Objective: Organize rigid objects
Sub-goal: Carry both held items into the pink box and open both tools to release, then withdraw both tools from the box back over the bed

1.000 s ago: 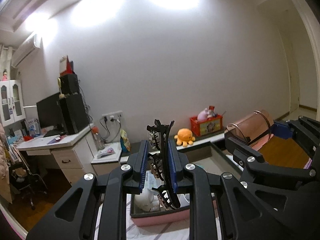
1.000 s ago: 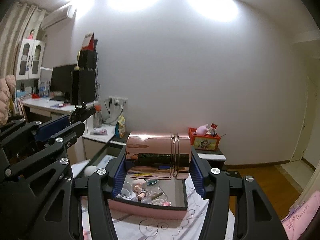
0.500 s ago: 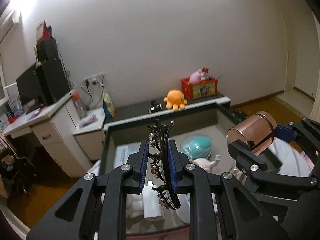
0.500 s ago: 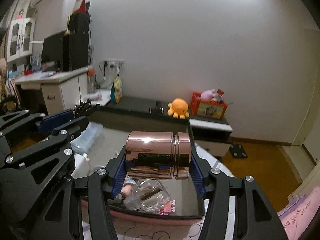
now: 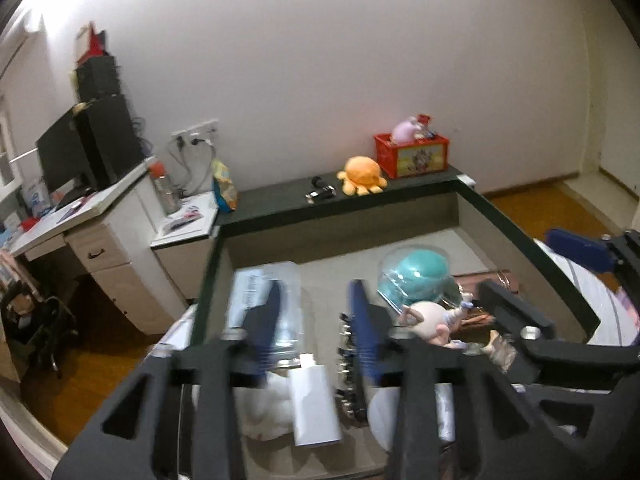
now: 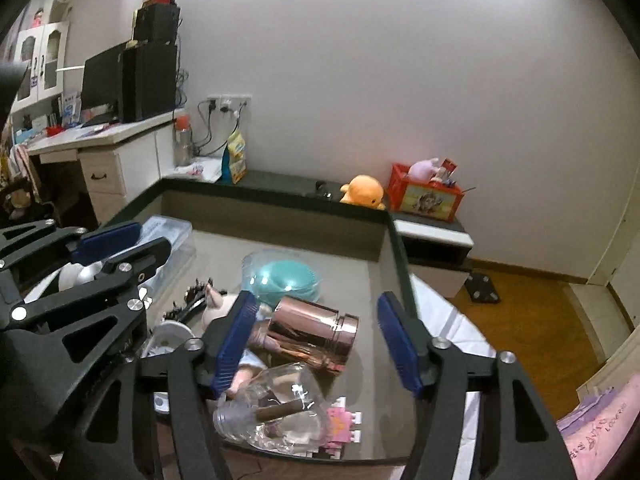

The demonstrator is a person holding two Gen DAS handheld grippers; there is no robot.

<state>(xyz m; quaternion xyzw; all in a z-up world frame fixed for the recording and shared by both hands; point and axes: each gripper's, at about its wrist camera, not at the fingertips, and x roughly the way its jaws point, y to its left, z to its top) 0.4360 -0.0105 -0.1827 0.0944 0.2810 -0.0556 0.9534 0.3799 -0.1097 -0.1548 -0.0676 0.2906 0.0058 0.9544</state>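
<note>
My left gripper (image 5: 316,312) hangs over a dark-rimmed bin (image 5: 516,236), its jaws opening. The black hair claw clip (image 5: 350,364) is blurred and leans by the right-hand pad, free of the left one. In the right wrist view my right gripper (image 6: 316,312) is also opening above the bin (image 6: 396,248). The rose-gold tin (image 6: 312,336) lies on its side between the pads, touching neither. The tin (image 5: 496,280) and the right gripper (image 5: 536,276) show at the right of the left wrist view. The left gripper (image 6: 120,248) shows at the left of the right wrist view.
The bin holds a teal ball in a clear dome (image 5: 416,272), a pale pig figure (image 5: 428,320), a white block (image 5: 314,396), a clear package (image 5: 260,284), a glass bulb-shaped bottle (image 6: 276,404) and pink bricks (image 6: 344,424). An orange plush (image 5: 362,174) and red box (image 5: 412,154) sit on the ledge behind.
Both grippers came down over the bin and tipped downward. Their jaws spread apart: the tin dropped out of the right one into the bin, and the left one let go of the hair clip.
</note>
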